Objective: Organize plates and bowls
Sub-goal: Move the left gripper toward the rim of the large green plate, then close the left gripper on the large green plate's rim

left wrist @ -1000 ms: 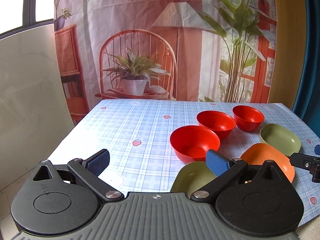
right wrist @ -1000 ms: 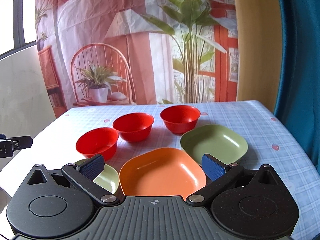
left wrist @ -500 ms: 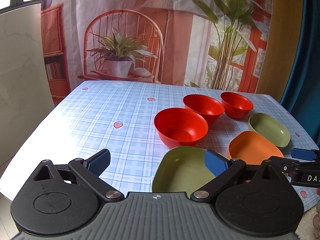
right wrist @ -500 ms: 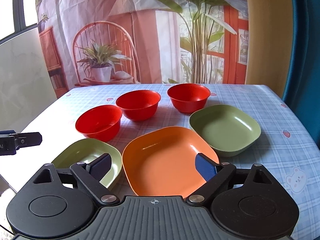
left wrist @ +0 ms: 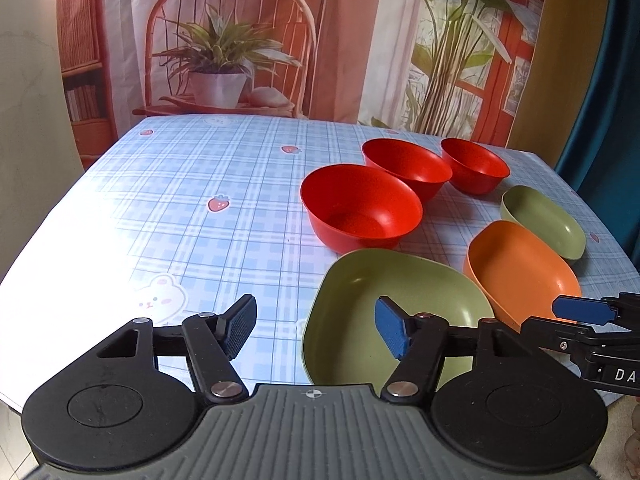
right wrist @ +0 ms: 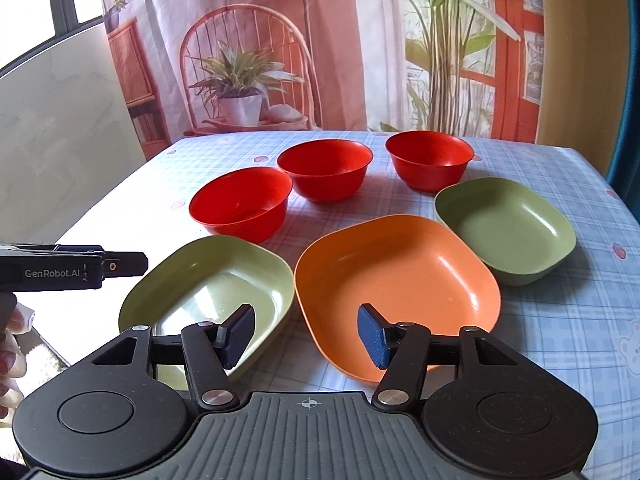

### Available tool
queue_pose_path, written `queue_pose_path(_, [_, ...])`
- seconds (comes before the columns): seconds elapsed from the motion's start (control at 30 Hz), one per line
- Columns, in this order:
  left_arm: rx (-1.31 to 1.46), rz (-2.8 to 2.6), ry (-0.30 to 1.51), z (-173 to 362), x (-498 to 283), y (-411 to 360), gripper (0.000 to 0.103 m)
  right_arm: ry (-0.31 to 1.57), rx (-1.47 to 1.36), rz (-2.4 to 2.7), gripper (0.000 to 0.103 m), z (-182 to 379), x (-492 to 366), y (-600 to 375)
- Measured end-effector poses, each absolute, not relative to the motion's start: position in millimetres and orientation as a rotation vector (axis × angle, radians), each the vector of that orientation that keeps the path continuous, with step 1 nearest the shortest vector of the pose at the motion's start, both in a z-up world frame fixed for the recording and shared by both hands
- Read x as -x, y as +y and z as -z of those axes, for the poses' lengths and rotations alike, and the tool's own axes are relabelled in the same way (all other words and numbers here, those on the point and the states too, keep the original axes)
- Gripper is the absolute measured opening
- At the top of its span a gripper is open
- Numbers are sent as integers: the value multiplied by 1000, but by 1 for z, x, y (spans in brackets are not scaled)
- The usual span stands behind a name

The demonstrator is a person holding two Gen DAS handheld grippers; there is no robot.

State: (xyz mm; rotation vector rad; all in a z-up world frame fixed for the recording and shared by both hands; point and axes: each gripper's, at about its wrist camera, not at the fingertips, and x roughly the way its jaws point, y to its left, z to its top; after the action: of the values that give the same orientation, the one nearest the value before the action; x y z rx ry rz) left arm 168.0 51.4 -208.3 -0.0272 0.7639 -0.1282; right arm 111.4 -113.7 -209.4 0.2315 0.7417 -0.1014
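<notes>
Three red bowls stand in a row on the table: near [left wrist: 362, 210] [right wrist: 242, 204], middle [left wrist: 406, 168] [right wrist: 325, 170], far [left wrist: 474, 164] [right wrist: 429, 164]. In front lie a near green plate [left wrist: 384, 304] [right wrist: 208, 284], an orange plate [left wrist: 520, 272] [right wrist: 396, 276] and a far green plate [left wrist: 542, 220] [right wrist: 506, 226]. My left gripper [left wrist: 316, 330] is open and empty over the near green plate's left rim. My right gripper [right wrist: 306, 334] is open and empty above the gap between near green and orange plates.
The table [left wrist: 180, 208] has a blue checked cloth; its left part is bare cloth. A printed backdrop hangs behind it and a blue curtain [left wrist: 600, 80] is at right. The right gripper's fingertip [left wrist: 580, 312] shows at the left view's right edge.
Both grippers have moved forward and lower toward the plates. The dishes have not moved. Both stay open.
</notes>
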Motion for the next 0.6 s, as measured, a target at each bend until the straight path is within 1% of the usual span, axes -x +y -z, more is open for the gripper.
queue_pose_path(0.07, [36, 140, 774, 210, -169, 52, 57, 751, -228, 94, 50, 211, -113, -111])
queue_pose_path(0.23, [54, 137, 778, 210, -170, 55, 54, 762, -221, 85, 47, 212, -116, -107])
queue_pose_path(0.5, [70, 128, 796, 213, -172, 60, 53, 789, -222, 60, 45, 217, -126, -101])
queue_pose_path(0.6, [81, 133, 807, 215, -175, 62, 53, 802, -215, 40, 43, 220, -132, -98])
